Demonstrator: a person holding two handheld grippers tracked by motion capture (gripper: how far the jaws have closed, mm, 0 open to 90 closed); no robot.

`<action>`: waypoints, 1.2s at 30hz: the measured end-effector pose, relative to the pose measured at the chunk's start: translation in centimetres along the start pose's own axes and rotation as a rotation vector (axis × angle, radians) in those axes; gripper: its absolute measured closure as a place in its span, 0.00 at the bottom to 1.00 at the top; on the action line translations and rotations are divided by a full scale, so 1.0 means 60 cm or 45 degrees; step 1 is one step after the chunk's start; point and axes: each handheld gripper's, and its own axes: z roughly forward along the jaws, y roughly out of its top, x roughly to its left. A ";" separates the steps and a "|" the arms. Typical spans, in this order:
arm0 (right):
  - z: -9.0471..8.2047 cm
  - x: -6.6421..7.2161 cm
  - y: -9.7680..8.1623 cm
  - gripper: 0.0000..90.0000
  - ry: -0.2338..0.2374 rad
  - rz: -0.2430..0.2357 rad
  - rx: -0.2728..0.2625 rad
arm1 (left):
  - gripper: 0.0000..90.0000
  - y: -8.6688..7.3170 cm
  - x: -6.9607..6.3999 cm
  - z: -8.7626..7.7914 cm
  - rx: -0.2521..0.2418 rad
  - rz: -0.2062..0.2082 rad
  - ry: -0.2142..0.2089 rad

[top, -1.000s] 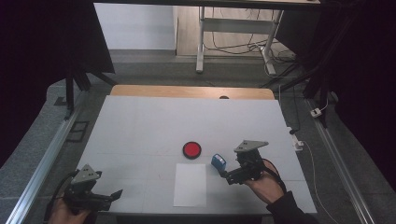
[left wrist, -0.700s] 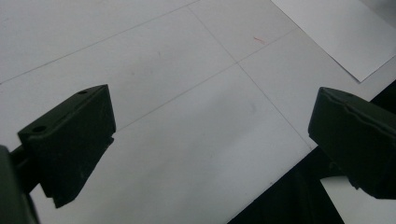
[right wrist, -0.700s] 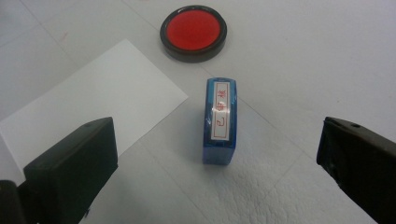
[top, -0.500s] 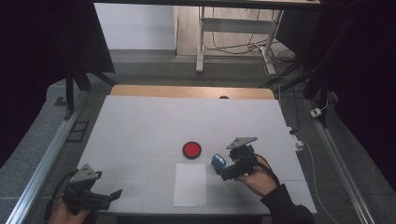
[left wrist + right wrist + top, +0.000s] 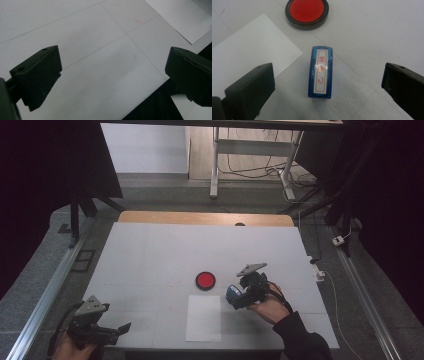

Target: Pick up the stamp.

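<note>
Stamp (image 5: pixel 320 72) is framed, untouched, between the wide-spread jaws of the right gripper (image 5: pixel 328 82); red ink is seen inside the pad (image 5: pixel 307 12). Left gripper (image 5: pixel 110 77) is held agape, empty.

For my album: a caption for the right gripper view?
Open right gripper poised over blue stamp, between red ink pad and paper sheet.

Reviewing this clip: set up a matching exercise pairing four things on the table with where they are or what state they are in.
Things:
1. blue stamp
2. red ink pad
3. white paper sheet
4. left gripper

Places or states:
a. open at the table's near left corner
b. between the right gripper's open jaws
c. round, beyond the stamp
d. flat at the near edge, middle

Pairs: 1-b, 2-c, 3-d, 4-a
</note>
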 end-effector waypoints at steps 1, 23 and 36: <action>0.002 0.000 0.001 0.00 -0.003 0.001 0.008 | 0.02 0.000 0.000 0.000 0.000 0.001 0.000; 0.013 -0.003 0.003 0.38 0.000 0.011 0.052 | 0.02 0.001 -0.001 0.001 0.006 0.007 0.001; 0.010 0.002 0.008 0.69 0.026 0.001 0.061 | 0.02 0.001 -0.001 0.001 0.008 0.010 0.001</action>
